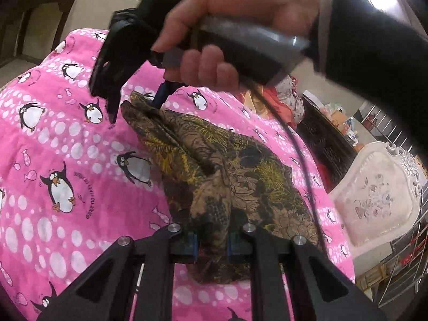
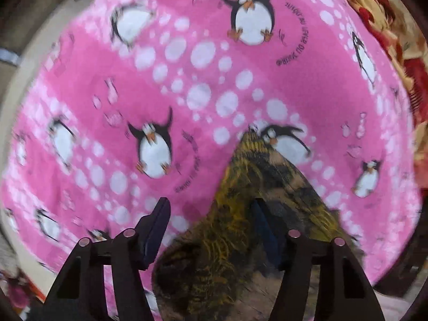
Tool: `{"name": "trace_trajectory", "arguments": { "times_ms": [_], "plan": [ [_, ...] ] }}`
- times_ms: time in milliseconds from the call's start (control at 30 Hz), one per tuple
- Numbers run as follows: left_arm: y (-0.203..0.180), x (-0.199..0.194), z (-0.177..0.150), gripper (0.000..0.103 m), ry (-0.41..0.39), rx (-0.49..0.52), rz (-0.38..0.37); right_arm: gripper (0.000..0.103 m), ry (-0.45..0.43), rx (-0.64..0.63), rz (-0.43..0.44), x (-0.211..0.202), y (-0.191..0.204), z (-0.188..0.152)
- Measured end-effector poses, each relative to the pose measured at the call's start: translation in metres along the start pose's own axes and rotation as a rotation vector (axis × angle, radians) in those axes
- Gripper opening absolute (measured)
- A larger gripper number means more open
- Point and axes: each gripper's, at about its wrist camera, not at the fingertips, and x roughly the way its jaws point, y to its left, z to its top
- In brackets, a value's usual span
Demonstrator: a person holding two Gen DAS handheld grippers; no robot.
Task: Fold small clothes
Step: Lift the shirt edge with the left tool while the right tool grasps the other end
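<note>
My left tongs (image 1: pixel 211 243) are pinching a bunched fold of the cloth (image 1: pixel 227 171), a small brown piece with a yellow and black leafy print, which rises in a ridge straight into the blue pads. From there the cloth fans out flat across the pink blanket (image 1: pixel 67 144) toward my other hand.

My right tongs (image 2: pixel 211 230) stand spread wide. In the right wrist view the cloth (image 2: pixel 240 214) runs up between the 2 fingers; the right finger (image 2: pixel 263 230) lies against or over the fabric (the picture is blurred, so I cannot tell which), while the left finger (image 2: pixel 157 230) is well clear of it over the blanket (image 2: pixel 187 80). In the left wrist view the right tongs (image 1: pixel 133 107) come down at the far corner of the cloth, with 1 blue-tipped finger (image 1: pixel 160 97) touching that corner and the black one beside it over the blanket. My right hand (image 1: pixel 230 26) grips the handle, and a dark cable (image 1: pixel 297 144) trails from it across the cloth's right edge.

The blanket, printed with penguins and white dots, covers a bed. Beyond its right side stands a white carved chair (image 1: pixel 374 195), and red patterned fabric (image 2: pixel 388 26) lies at the blanket's far edge.
</note>
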Motion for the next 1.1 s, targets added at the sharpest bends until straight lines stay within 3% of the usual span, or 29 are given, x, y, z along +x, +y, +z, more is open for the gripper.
{"name": "trace_trajectory", "arguments": {
  "times_ms": [133, 167, 200, 267, 300, 467, 633, 800, 1100],
  "plan": [
    [-0.005, 0.006, 0.001, 0.013, 0.007, 0.007, -0.012, 0.071, 0.032, -0.017, -0.079, 0.002, 0.018, -0.001],
    [-0.005, 0.006, 0.000, 0.013, 0.008, 0.006, -0.014, 0.062, 0.033, -0.017, -0.086, 0.002, 0.020, 0.000],
    [-0.007, 0.006, 0.000, 0.013, 0.007, 0.007, -0.012, 0.035, 0.034, -0.012, -0.094, 0.002, 0.019, 0.000],
    [-0.006, 0.006, 0.000, 0.013, 0.006, 0.008, -0.009, 0.013, 0.012, 0.012, -0.084, -0.004, 0.010, -0.002],
    [-0.005, 0.004, 0.000, 0.013, 0.001, 0.004, -0.007, 0.010, -0.010, 0.013, -0.073, -0.009, 0.006, -0.004],
    [-0.009, -0.007, 0.002, 0.013, -0.038, 0.004, -0.041, 0.009, -0.102, 0.032, 0.022, -0.043, -0.025, -0.023],
    [-0.037, -0.002, 0.002, 0.013, -0.028, 0.045, -0.073, 0.009, -0.175, 0.092, 0.085, -0.060, -0.066, -0.060],
    [-0.078, 0.013, -0.005, 0.013, 0.012, 0.118, -0.107, 0.009, -0.219, 0.147, 0.138, -0.049, -0.125, -0.113],
    [-0.164, 0.067, -0.046, 0.013, 0.159, 0.282, -0.154, 0.009, -0.258, 0.245, 0.181, -0.004, -0.239, -0.221]
  ]
}}
